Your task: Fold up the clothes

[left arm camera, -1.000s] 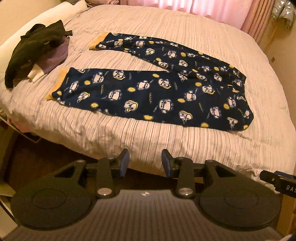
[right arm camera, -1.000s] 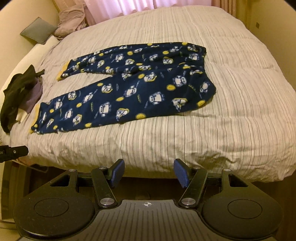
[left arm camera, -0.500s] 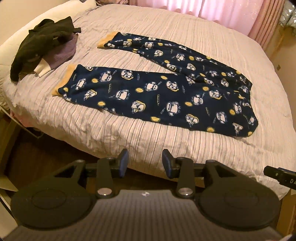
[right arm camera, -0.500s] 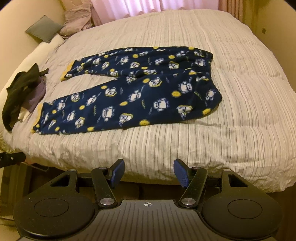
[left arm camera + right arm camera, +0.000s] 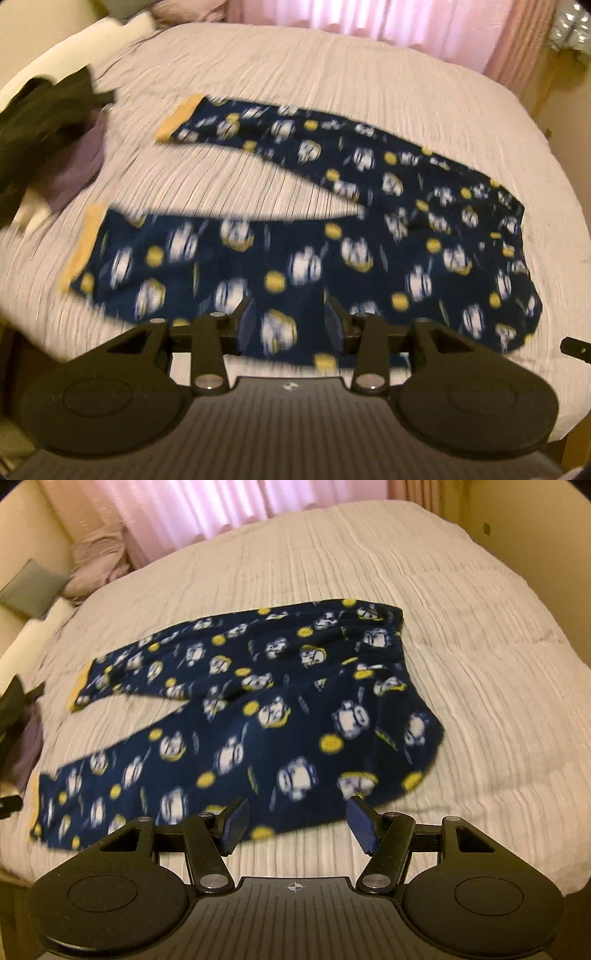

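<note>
Pyjama trousers [image 5: 314,236], navy with a printed pattern and yellow cuffs, are spread flat on the bed [image 5: 295,74], legs splayed apart in a V and not yet folded. A heap of dark clothes [image 5: 48,122] is seen beyond the cuffs, near the bed's edge. The left gripper [image 5: 289,321] is held above the near leg with its jaws partly open and empty; the right gripper [image 5: 295,821] is held above the near edge of the trousers towards the waistband, jaws set wider, also empty. The step in hand is judged to be the approach. It would be done well if the near edge were pinched at two well-separated spots and the near leg laid squarely over the far one.
</note>
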`<action>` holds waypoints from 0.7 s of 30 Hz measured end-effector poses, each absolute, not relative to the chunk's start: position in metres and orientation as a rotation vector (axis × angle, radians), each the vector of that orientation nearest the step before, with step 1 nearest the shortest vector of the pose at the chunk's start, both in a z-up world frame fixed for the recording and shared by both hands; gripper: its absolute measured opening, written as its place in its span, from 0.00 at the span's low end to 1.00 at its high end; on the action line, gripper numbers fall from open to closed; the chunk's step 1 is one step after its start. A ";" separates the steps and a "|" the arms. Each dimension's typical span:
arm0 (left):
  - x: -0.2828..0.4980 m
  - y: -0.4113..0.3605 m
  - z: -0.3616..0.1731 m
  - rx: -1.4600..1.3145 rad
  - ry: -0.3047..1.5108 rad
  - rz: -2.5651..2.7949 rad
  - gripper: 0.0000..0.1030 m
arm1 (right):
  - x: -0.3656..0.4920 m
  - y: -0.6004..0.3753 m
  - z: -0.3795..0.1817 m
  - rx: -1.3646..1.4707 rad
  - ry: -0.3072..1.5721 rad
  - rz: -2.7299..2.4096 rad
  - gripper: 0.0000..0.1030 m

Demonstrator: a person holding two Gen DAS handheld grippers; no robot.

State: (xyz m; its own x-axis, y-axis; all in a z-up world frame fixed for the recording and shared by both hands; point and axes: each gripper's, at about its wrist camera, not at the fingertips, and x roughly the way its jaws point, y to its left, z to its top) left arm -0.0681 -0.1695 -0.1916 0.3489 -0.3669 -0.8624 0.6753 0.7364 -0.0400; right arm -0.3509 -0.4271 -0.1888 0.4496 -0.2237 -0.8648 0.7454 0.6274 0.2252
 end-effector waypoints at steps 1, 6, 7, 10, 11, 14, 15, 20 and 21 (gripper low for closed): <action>-0.050 -0.179 -0.195 0.372 0.999 -0.712 0.36 | -0.341 -0.435 -0.193 0.661 0.920 -0.673 0.61; 0.036 -0.238 -0.221 0.481 0.946 -0.807 0.36 | -0.289 -0.475 -0.220 0.658 0.936 -0.749 0.61; 0.051 -0.252 -0.228 0.503 0.938 -0.830 0.36 | -0.279 -0.484 -0.227 0.657 0.932 -0.760 0.61; 0.088 -0.295 -0.253 0.569 0.910 -0.885 0.36 | -0.253 -0.513 -0.245 0.659 0.933 -0.775 0.61; 0.100 -0.311 -0.262 0.591 0.898 -0.904 0.36 | -0.244 -0.523 -0.250 0.656 0.934 -0.775 0.61; 0.130 -0.352 -0.286 0.611 0.882 -0.968 0.36 | -0.219 -0.556 -0.270 0.627 0.948 -0.773 0.61; 0.142 -0.368 -0.295 0.612 0.876 -0.999 0.36 | -0.209 -0.567 -0.277 0.609 0.954 -0.765 0.61; 0.188 -0.430 -0.331 0.625 0.804 -1.138 0.36 | -0.162 -0.630 -0.309 0.480 0.970 -0.689 0.61; 0.198 -0.442 -0.338 0.627 0.789 -1.164 0.36 | -0.154 -0.644 -0.314 0.449 0.970 -0.669 0.61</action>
